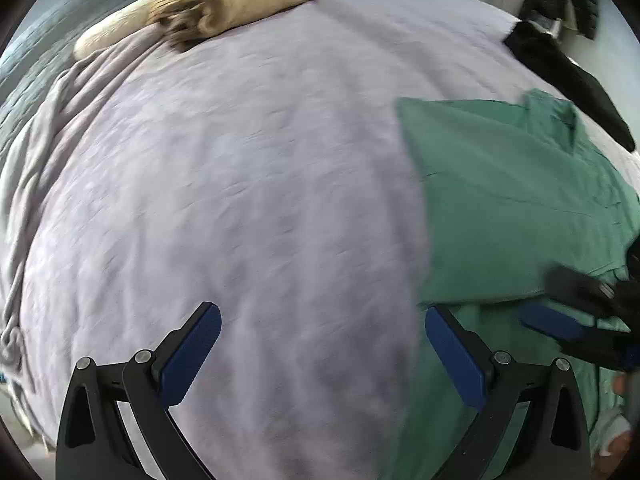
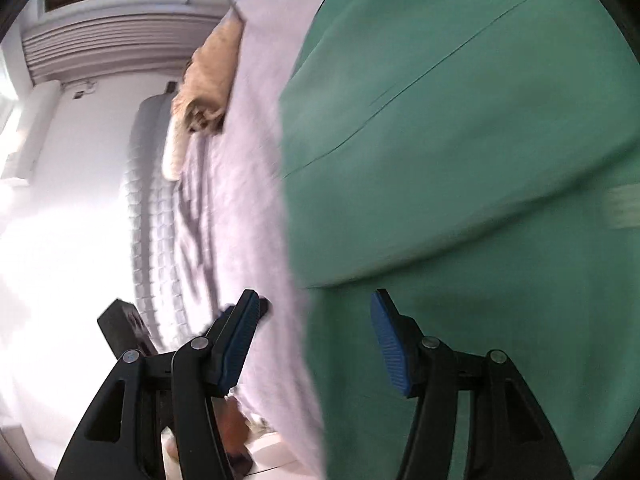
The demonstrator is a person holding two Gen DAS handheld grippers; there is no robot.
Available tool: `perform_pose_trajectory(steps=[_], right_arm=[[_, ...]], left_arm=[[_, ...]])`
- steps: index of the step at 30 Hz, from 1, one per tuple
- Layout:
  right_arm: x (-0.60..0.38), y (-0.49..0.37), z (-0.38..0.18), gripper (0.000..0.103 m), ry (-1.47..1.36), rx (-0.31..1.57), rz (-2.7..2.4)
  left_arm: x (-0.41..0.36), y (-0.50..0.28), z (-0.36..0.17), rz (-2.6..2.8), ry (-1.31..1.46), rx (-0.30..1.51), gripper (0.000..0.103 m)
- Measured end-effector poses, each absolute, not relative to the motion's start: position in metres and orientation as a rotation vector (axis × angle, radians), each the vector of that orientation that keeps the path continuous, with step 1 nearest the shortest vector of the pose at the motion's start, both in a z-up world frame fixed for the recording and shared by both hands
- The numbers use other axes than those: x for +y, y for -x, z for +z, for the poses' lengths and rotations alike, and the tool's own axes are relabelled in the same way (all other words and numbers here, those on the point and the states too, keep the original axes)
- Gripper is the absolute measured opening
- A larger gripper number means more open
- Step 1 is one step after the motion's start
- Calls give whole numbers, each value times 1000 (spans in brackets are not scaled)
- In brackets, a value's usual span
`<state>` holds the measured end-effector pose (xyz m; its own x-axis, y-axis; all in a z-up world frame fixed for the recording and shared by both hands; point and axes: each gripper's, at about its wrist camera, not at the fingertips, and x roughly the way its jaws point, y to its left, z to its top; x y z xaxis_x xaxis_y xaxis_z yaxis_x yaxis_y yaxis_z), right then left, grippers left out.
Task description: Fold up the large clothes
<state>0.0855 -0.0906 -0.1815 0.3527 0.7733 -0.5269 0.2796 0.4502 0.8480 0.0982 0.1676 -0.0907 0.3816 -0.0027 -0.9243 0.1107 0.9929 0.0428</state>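
The left gripper (image 1: 322, 354) is hovering with its blue-padded fingers (image 1: 192, 354) spread wide and nothing between them; only the lavender bedspread (image 1: 240, 180) is showing in the gap. Its right-hand finger is sitting just over the near edge of the green garment (image 1: 508, 200), though whether it is touching the cloth cannot be told.

The right gripper (image 2: 316, 344) is also standing with its fingers (image 2: 390, 344) apart and gripping nothing. Its view is tilted sideways, so the bed is running up the frame. One finger is lying over the bedspread (image 2: 248, 184) and the other over the green garment (image 2: 460, 140), with the garment's edge passing between them. In the left wrist view this right gripper (image 1: 560, 312) is appearing at the far right, low over the green cloth; it is blurred.

The green garment is lying spread on the bed, toward the right side of the left wrist view, with one layer folded over another so that a straight fold edge is crossing near both grippers. A seam line is running diagonally across its upper layer.

Farther out, a tan bundle of cloth (image 1: 232, 4) is resting at the far edge of the bed beside a pale pillow (image 1: 108, 28). A black garment (image 1: 568, 76) is lying at the far right corner. Beyond the bed's side, a quilted grey mattress edge (image 2: 140, 216) is showing, and above it a ribbed white wall unit (image 2: 120, 44).
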Motion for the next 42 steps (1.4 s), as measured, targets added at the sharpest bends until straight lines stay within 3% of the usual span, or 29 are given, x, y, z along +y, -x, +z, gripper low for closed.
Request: perform_pose_trajectory(steps=[1, 2, 4, 10, 14, 22, 26, 29, 30, 31, 33, 34, 35, 42], right_arm=[[-79, -91, -186, 61, -1101, 1224, 420], [-71, -95, -189, 46, -1094, 1225, 419], [-55, -108, -195, 3, -1072, 1245, 410], [-20, -100, -228, 0, -960, 1452, 442], [-37, -82, -192, 4, -822, 1408, 449], [-194, -74, -122, 7, -620, 1188, 41], [-263, -68, -143, 8, -538, 1270, -199], [-298, -45, -152, 0, -719, 1242, -179], [-301, -37, -147, 2, -726, 1228, -187], [-303, -30, -142, 12, -706, 1226, -212], [-303, -13, -131, 40, -703, 1204, -198], [-305, 0, -128, 62, -716, 1191, -179], [-305, 6, -126, 66, -717, 1189, -173], [-310, 41, -127, 69, -779, 1228, -156]], left_arm=[[174, -96, -91, -58, -104, 1182, 103], [182, -93, -91, -48, -104, 1187, 103], [191, -88, -91, -32, -104, 1190, 103], [204, -86, -108, 15, -82, 1241, 103], [184, -94, -105, -47, -56, 1222, 103], [118, -125, -115, -115, -78, 1186, 103], [98, -130, -147, -99, -132, 1233, 103], [95, -130, -145, -96, -149, 1232, 103], [95, -130, -144, -98, -151, 1240, 103], [96, -131, -143, -100, -149, 1254, 103], [97, -132, -138, -96, -141, 1276, 103], [96, -131, -134, -93, -143, 1277, 103], [94, -129, -127, -94, -156, 1270, 103], [48, -98, -98, -147, -238, 1240, 103]])
